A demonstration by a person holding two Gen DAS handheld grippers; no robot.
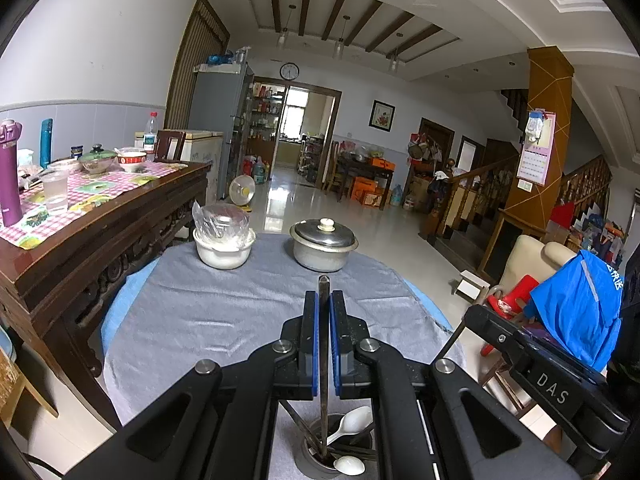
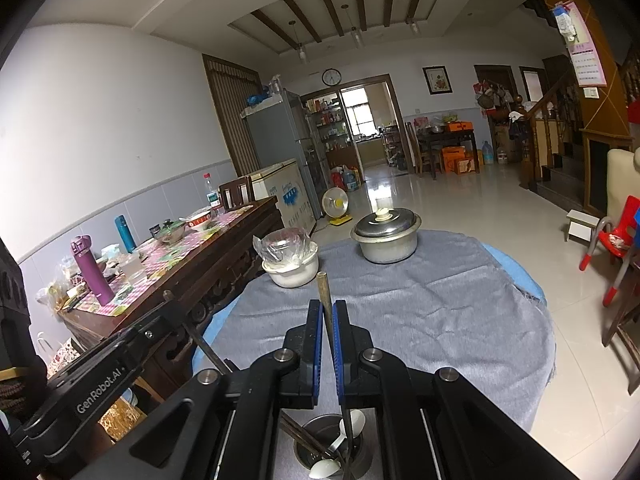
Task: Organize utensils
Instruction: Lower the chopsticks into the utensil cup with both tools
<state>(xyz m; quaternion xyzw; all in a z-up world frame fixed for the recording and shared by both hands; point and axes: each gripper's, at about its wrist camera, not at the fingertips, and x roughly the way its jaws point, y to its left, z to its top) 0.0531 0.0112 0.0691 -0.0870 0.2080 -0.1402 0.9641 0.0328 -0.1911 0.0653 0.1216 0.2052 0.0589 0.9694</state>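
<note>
We're pinching one dark chopstick [image 1: 323, 320] in the left tool [image 1: 323, 304], tip sitting in the metal utensil holder [image 1: 320, 460]. Right tool [image 2: 328, 312] is gripping another chopstick [image 2: 325, 292] over that holder.

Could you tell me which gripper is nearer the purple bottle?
Left. The left gripper lies between the purple bottle and the right gripper, which is farther across the round table.

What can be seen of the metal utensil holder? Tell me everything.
The holder is a round metal cup, dull grey, standing upright on the grey cloth at the table's near edge, right below both grippers. Only its rim and inside show. It holds two white spoons and dark chopsticks. The chopsticks gripped by each gripper reach down into it.
</note>
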